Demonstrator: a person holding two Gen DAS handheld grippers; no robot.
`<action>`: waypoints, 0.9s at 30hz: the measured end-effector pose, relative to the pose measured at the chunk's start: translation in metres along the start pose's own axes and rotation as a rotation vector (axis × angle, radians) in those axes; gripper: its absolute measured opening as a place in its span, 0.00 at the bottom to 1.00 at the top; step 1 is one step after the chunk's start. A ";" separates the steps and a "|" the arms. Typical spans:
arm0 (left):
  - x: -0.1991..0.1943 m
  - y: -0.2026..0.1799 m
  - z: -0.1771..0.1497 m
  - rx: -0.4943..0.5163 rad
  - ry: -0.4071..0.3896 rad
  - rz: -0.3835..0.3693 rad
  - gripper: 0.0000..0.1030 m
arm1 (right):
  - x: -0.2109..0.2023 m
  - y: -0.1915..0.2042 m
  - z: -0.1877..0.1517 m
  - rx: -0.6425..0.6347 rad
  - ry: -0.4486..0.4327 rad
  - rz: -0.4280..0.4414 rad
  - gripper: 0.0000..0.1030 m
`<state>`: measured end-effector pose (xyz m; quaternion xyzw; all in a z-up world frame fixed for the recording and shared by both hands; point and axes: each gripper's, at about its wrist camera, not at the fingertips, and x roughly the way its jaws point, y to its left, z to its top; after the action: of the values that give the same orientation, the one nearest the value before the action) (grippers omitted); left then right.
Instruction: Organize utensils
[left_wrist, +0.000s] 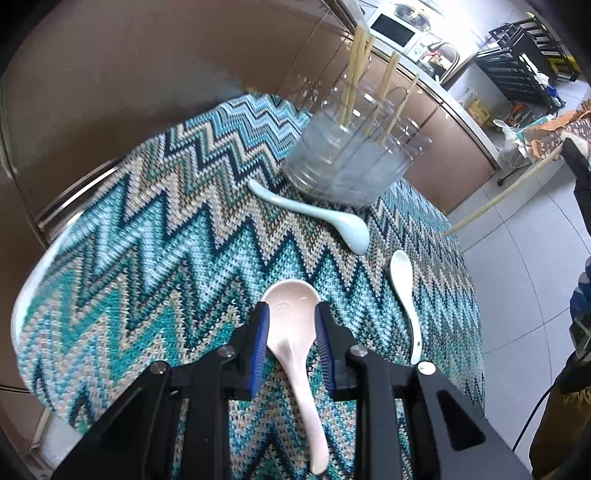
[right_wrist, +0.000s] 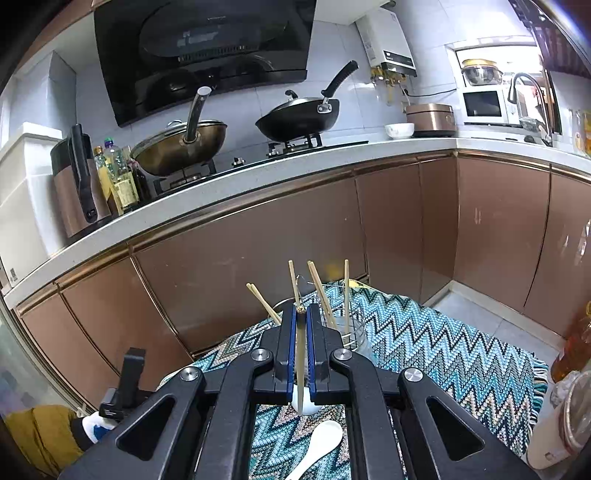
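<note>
- Pink ceramic spoon (left_wrist: 291, 332) lying at lower centre of the left wrist view on the zigzag cloth (left_wrist: 155, 236), bowl between the parted pads of the left gripper (left_wrist: 291, 314), no squeeze visible.
- Could skid or tip out if pinched on the rounded, glazed bowl (neck looks safer).
- Right gripper (right_wrist: 301, 314) clamped tight on a chopstick (right_wrist: 301, 354), centre of its view.
- Could knock the clear holder (left_wrist: 351, 162) or miss its slot.

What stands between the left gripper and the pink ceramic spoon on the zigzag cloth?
Nothing visible. The left gripper is open, and the pink ceramic spoon lies between its blue pads without anything covering it. The pale blue spoon and white spoon lie apart from it.
</note>
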<state>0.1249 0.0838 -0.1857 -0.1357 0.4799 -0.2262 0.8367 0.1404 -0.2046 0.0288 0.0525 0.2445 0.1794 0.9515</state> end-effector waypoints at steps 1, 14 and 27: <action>0.004 0.000 0.001 0.001 0.010 -0.007 0.23 | 0.000 0.000 0.000 -0.001 0.002 -0.004 0.05; 0.023 -0.006 -0.001 0.011 0.022 0.028 0.00 | 0.004 -0.001 -0.006 -0.002 0.027 -0.023 0.05; -0.022 -0.033 0.012 0.109 -0.090 0.063 0.03 | 0.008 0.000 -0.001 -0.007 0.023 -0.017 0.05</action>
<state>0.1180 0.0671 -0.1489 -0.0850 0.4329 -0.2194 0.8702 0.1463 -0.2019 0.0241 0.0448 0.2550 0.1728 0.9503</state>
